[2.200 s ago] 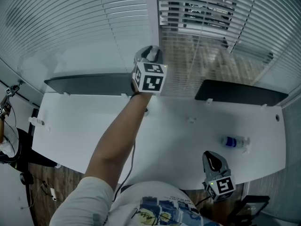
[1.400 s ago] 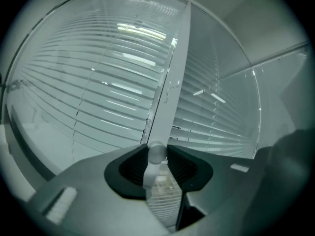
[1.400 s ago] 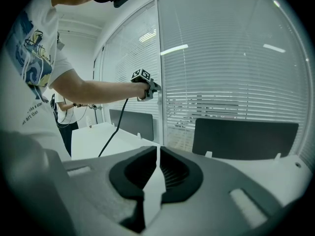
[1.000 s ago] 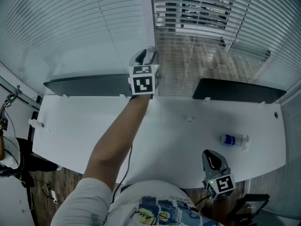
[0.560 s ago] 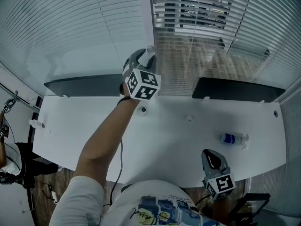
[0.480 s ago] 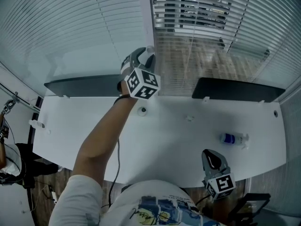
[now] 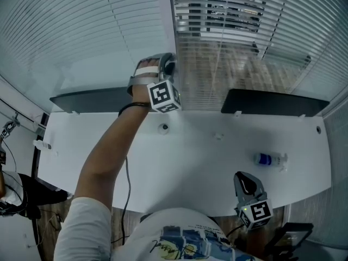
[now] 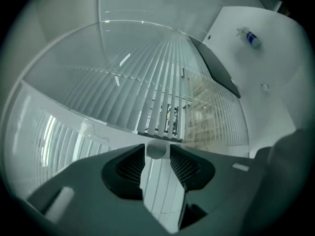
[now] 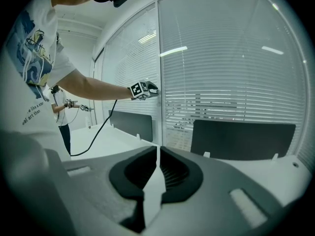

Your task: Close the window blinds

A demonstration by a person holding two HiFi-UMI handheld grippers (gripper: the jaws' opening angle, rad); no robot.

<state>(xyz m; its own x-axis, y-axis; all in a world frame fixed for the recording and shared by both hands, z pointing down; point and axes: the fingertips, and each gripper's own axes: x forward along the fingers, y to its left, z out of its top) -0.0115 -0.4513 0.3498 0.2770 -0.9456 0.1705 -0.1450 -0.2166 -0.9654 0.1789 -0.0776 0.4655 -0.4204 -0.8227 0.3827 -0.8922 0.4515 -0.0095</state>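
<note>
Up at the window post point(image 7: 165, 15), the left gripper point(image 7: 167, 67) is raised at arm's length, its marker cube turned toward the camera; in the left gripper view its jaws are clamped on the wand point(image 8: 156, 150) of the blinds, whose pale round end shows between the two ribbed pads point(image 8: 134, 166), touching both; a dark cable point(image 7: 126, 173) hangs from this gripper along the forearm. Right of the post, the blinds point(image 7: 228, 12) have their upper slats tilted open, with dark shapes showing through the gaps; left of the post, the other blinds point(image 7: 70, 31) look pale and flat, with nothing visible behind them. Below the post lies a white desk point(image 7: 206, 162); one dark panel point(image 7: 92, 98) stands on its far edge to the post's left and another panel point(image 7: 277, 103) to the post's right. Well to the right of the post, a small bottle point(image 7: 268, 161) lies on its side on the desk. Far below the post, at the desk's near edge beside the person's shirt, the right gripper point(image 7: 244, 177) is held low; its jaws are together with only a thin slit between them and nothing in it.
</note>
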